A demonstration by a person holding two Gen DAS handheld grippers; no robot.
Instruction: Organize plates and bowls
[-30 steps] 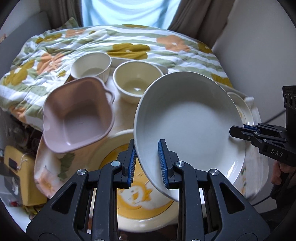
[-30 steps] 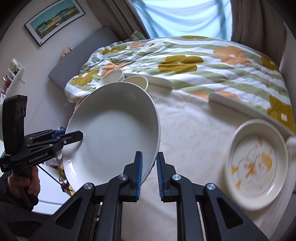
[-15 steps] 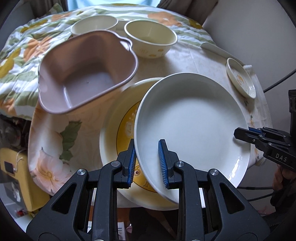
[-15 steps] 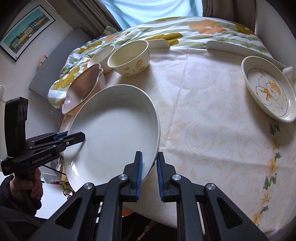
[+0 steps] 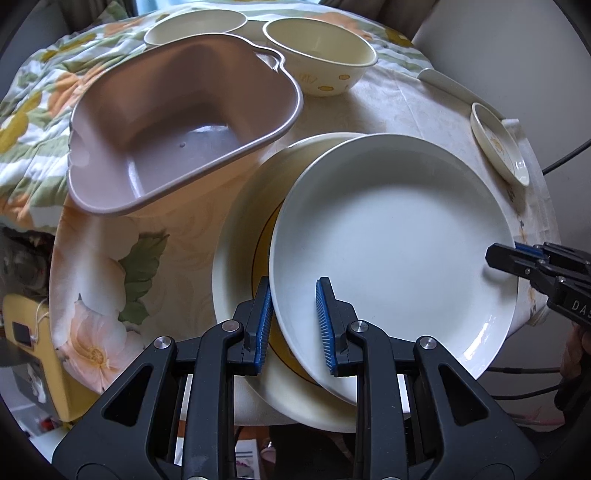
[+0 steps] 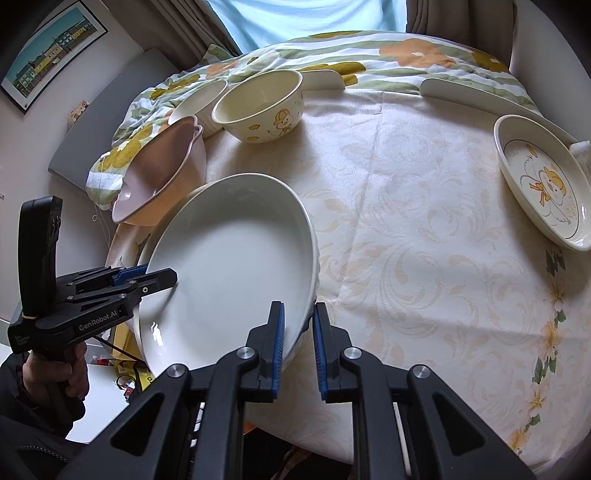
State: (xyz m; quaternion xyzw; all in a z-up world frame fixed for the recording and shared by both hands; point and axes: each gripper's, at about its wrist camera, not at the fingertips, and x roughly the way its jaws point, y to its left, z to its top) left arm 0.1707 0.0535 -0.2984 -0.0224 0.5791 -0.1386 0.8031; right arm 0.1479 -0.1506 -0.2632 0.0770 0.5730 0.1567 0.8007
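Observation:
A large white plate [image 5: 395, 251] is held by both grippers, low over a cream plate with a yellow design [image 5: 240, 229] at the table's near edge. My left gripper [image 5: 293, 325] is shut on its near rim. My right gripper [image 6: 298, 341] is shut on the opposite rim; it shows at the right in the left wrist view [image 5: 517, 262]. The white plate [image 6: 229, 266] is tilted in the right wrist view. A pink square bowl [image 5: 177, 122] stands to the left. Two cream bowls [image 5: 321, 55] [image 5: 195, 27] stand behind it.
A small oval duck dish [image 6: 543, 181] sits at the table's far right. The round table has a floral cloth [image 6: 424, 221]. A flowered quilt [image 6: 369, 62] lies beyond it. A yellow object [image 5: 33, 332] sits below the table's left edge.
Both grippers have carried the white plate down and closer to the table, so it now hangs just over the yellow-design plate. The grip on both rims is unchanged.

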